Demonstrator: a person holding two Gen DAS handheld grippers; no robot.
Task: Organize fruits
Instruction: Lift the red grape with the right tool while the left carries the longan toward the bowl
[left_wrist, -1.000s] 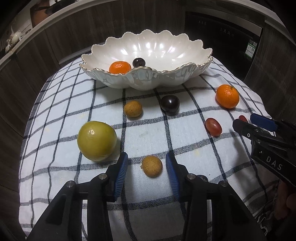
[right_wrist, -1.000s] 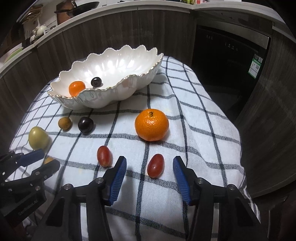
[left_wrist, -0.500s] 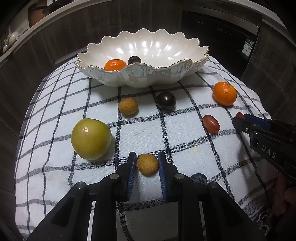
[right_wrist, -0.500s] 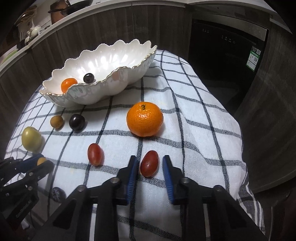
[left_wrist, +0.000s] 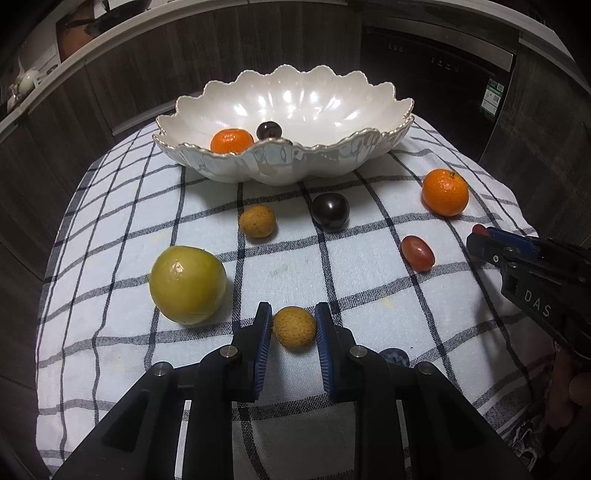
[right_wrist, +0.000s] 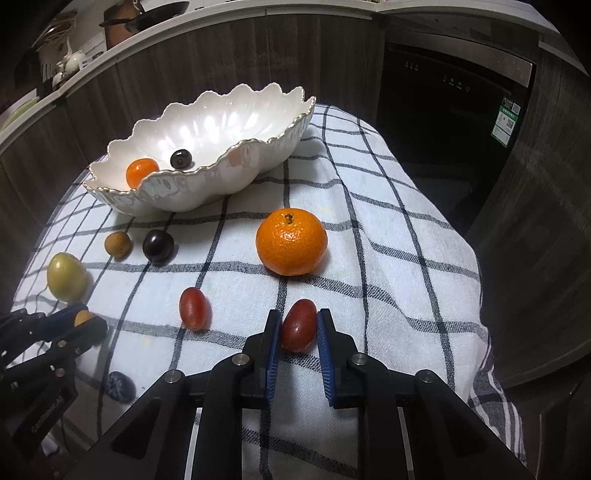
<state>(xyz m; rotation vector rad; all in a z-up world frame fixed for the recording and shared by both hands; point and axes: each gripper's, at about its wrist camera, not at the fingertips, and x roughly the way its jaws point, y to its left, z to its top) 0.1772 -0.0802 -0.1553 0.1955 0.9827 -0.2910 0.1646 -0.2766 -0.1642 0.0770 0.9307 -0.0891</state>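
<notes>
A white scalloped bowl (left_wrist: 332, 162) (right_wrist: 258, 162) at the back holds a small orange (left_wrist: 232, 140) and a dark plum (left_wrist: 269, 130). My left gripper (left_wrist: 293, 325) is shut on a tan longan (left_wrist: 294, 326), which is just above the cloth or resting on it. My right gripper (right_wrist: 298, 328) is shut on a red grape (right_wrist: 299, 325), which is also low at the cloth. Loose on the cloth lie a green fruit (left_wrist: 187, 284), another longan (left_wrist: 257, 220), a dark plum (left_wrist: 330, 211), a red grape (left_wrist: 417, 253) and an orange (left_wrist: 445, 192) (right_wrist: 291, 246).
The checked cloth (left_wrist: 110, 221) covers a small table with edges close on all sides. A blueberry (right_wrist: 120, 386) lies near the front edge. Dark cabinets and an oven (right_wrist: 454, 103) stand behind.
Both grippers closed from wide open onto their fruits: the left on the longan, the right on the red grape. Both views have shifted slightly.
</notes>
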